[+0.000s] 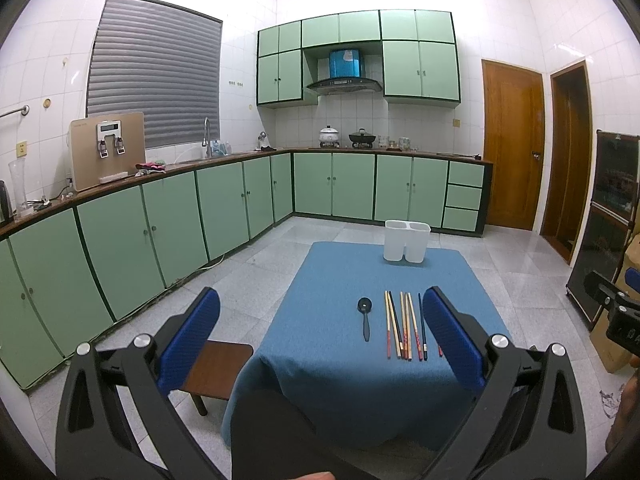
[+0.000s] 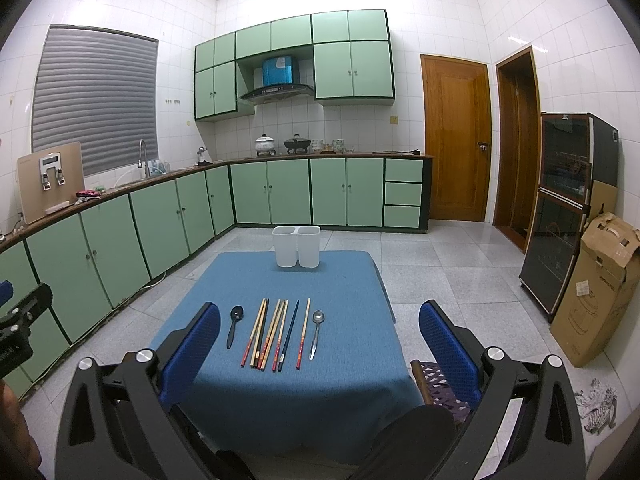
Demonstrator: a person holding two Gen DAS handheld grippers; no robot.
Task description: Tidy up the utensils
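A low table with a blue cloth (image 1: 344,392) (image 2: 340,276) holds a row of utensils. A black spoon (image 1: 365,317) (image 2: 234,325) lies at the left, several chopsticks (image 1: 404,326) (image 2: 272,334) in the middle, and a silver spoon (image 2: 317,330) at the right. A white two-compartment holder (image 1: 406,241) (image 2: 296,246) stands empty at the table's far edge. My left gripper (image 1: 320,336) is open and empty, above the near edge. My right gripper (image 2: 320,340) is open and empty too, held short of the utensils.
A small wooden stool (image 1: 218,368) stands left of the table and a patterned stool (image 2: 442,388) right of it. Green cabinets (image 1: 160,232) line the left and back walls. A cardboard box (image 2: 596,288) and a dark cabinet (image 2: 560,208) stand at the right.
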